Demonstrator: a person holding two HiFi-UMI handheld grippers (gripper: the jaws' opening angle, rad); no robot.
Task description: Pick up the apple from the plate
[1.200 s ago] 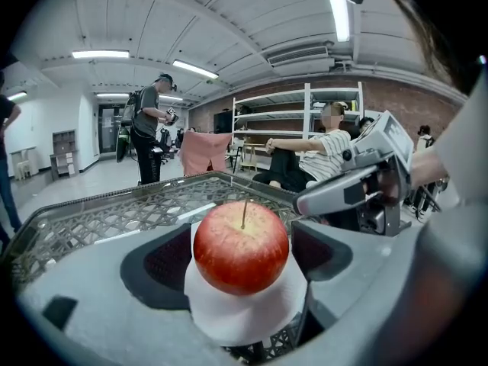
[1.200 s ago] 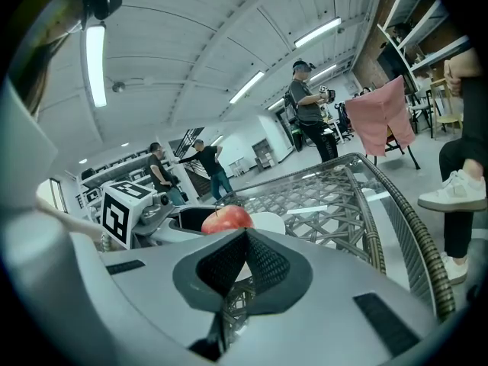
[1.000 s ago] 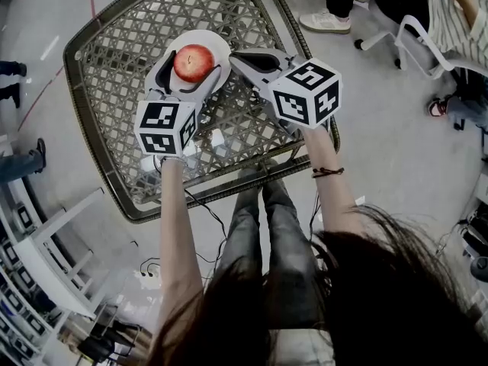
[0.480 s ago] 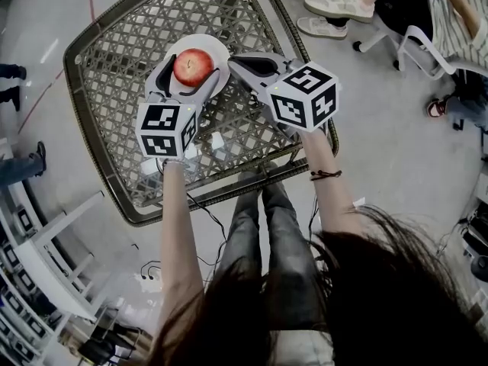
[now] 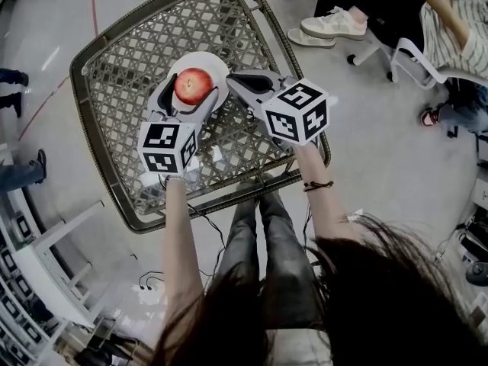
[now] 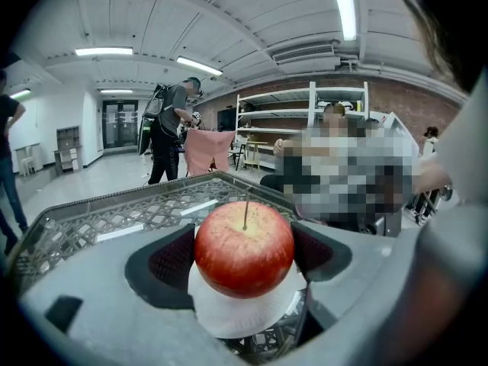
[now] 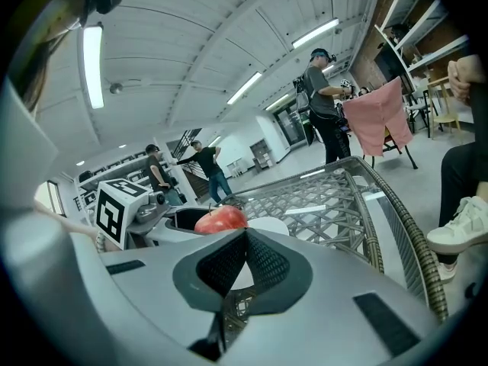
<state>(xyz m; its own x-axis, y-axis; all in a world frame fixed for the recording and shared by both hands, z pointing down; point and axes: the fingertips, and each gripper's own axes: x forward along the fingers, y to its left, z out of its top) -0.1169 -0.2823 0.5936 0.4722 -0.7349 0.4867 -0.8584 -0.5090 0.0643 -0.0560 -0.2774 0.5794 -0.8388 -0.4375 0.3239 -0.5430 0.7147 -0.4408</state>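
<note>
The apple (image 5: 194,86) sits on the plate (image 5: 219,61) (left gripper (image 5: 193,84) around it), the right gripper (image 5: 232,78) just beside.

We are stretching our left arm (image 5: 177,235) and right arm (image 5: 324,189) forward and down, side by side. Our left gripper (image 5: 191,90) is pressing its jaws against both sides of the apple (image 6: 244,252). Our right gripper (image 5: 235,79) is hovering just beside it, jaws pressed together on nothing.

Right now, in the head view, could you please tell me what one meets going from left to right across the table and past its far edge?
Left rim of the wicker table → apple → right gripper → the table's right rim → white shoe on the floor.
</note>
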